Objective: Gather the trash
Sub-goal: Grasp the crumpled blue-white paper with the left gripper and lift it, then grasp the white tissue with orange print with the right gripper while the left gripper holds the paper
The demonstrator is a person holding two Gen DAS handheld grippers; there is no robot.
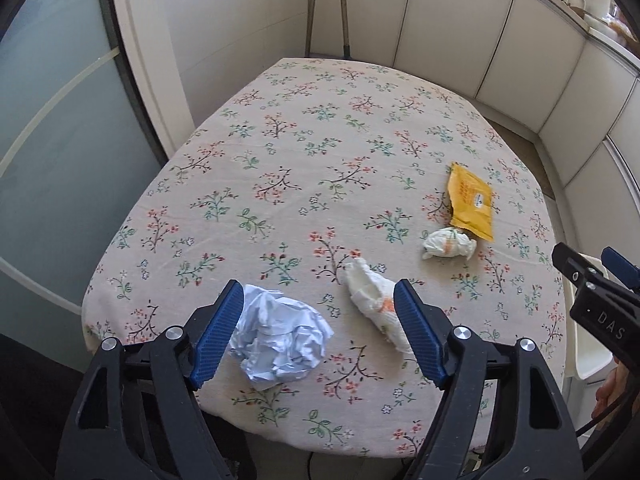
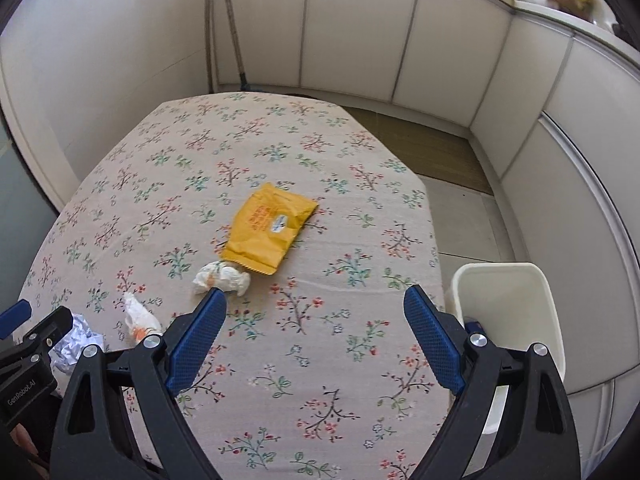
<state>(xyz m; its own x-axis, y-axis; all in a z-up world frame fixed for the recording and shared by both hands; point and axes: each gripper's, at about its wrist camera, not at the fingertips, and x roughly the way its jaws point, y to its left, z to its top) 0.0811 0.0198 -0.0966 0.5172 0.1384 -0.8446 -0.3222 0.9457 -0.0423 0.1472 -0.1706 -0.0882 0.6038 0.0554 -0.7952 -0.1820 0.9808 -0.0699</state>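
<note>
A crumpled white paper ball [image 1: 280, 334] lies near the table's front edge, between my left gripper's open fingers. My left gripper [image 1: 320, 304] is open and empty above it. A long crumpled tissue [image 1: 374, 304] lies by its right finger. A small tissue wad [image 1: 448, 243] and a yellow snack wrapper [image 1: 470, 207] lie farther right. In the right wrist view my right gripper [image 2: 316, 308] is open and empty, just short of the tissue wad [image 2: 222, 278] and the wrapper [image 2: 268, 232]. The long tissue [image 2: 138, 316] and the paper ball [image 2: 76, 344] lie to its left.
A white bin [image 2: 508, 320] stands on the floor at the table's right edge, with something dark inside. The table wears a floral cloth [image 1: 320, 152]. White cabinets [image 2: 440, 40] line the wall beyond. A glass door [image 1: 48, 160] is at the left.
</note>
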